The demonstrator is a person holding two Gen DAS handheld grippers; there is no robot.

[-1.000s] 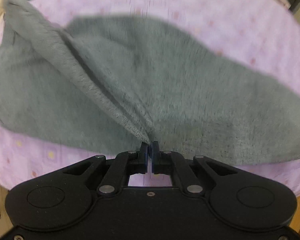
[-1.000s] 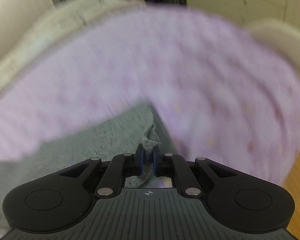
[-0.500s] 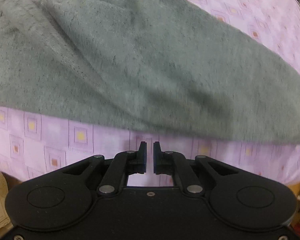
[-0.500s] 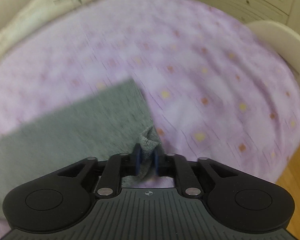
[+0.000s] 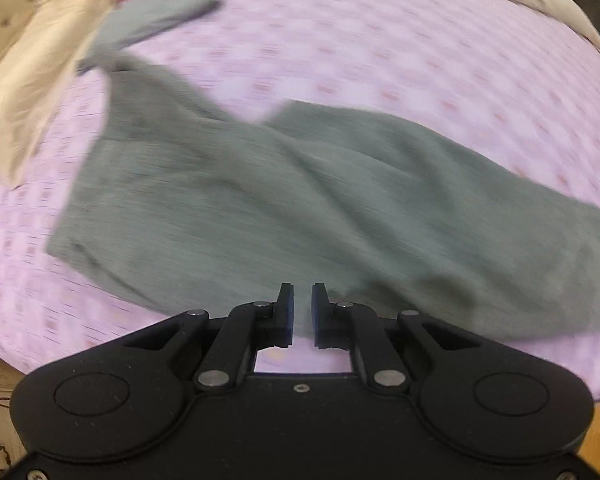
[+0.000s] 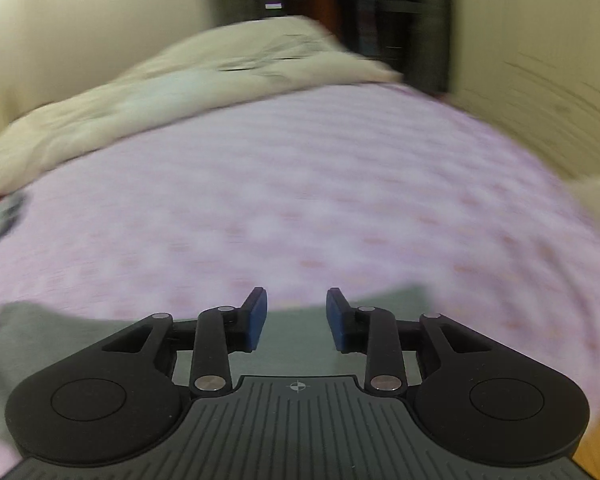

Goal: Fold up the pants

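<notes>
We hold both tools above the bed, free of the cloth. Left gripper: jaws a narrow gap apart and opening, nothing between them. Right gripper: jaws wider apart, also opening, nothing between them.

The grey pants lie flat on the purple bedsheet, near its front edge. In the left wrist view the long axis runs across the picture, from a squared end at the left toward the right edge, where the cloth leaves the picture. A notch shows on the far side, so we judge that the legs are not yet laid one upon the other. A second grey piece lies toward the far left corner by a cream blanket; whether it belongs to the pants we cannot tell.

Relation for the next move: the cloth lies directly below and ahead of the left gripper; the right gripper sees only a grey strip under its fingers, mostly bare sheet beyond. Both views are blurred.
</notes>
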